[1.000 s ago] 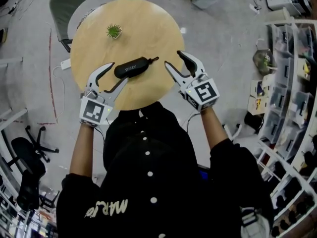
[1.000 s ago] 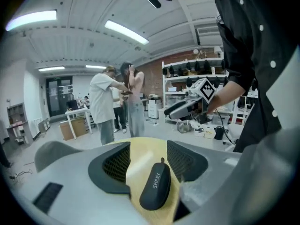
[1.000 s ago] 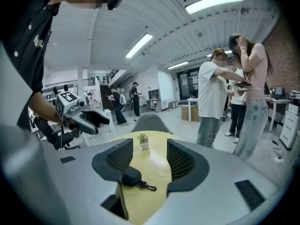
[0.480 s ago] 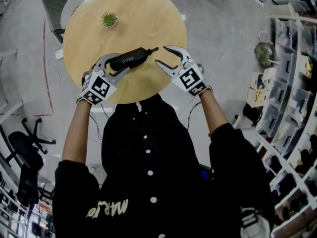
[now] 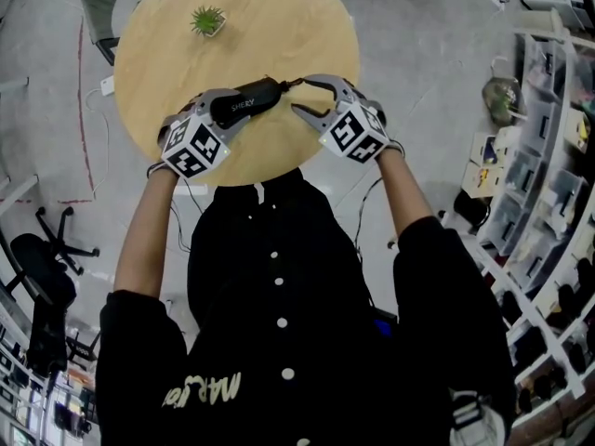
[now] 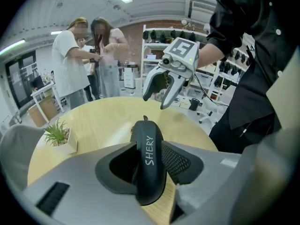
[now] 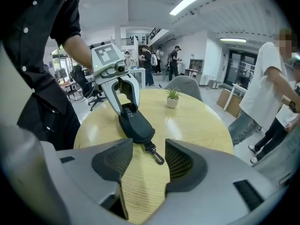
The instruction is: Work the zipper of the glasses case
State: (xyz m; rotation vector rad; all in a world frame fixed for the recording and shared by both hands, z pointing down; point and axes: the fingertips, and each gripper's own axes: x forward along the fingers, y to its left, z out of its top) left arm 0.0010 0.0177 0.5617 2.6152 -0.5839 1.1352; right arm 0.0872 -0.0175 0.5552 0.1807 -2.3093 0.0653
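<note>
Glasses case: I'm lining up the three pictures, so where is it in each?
Head view: glasses case upper centre, left of middle.
Left gripper view: the case bottom centre, running away from the camera.
Right gripper view: the case just left of centre.
Shared landmark: potted plant.

Glasses case [image 6: 149, 163]: near end was hidden under the left gripper [image 6: 152, 156], whose jaws had just been closing with it between them.
Zipper: teeth and slider were too small to tell.
Table [image 5: 311, 35]: far rim was cut off at the head view's top.
Shelves [image 5: 548, 193]: contents were too small to tell.
</note>
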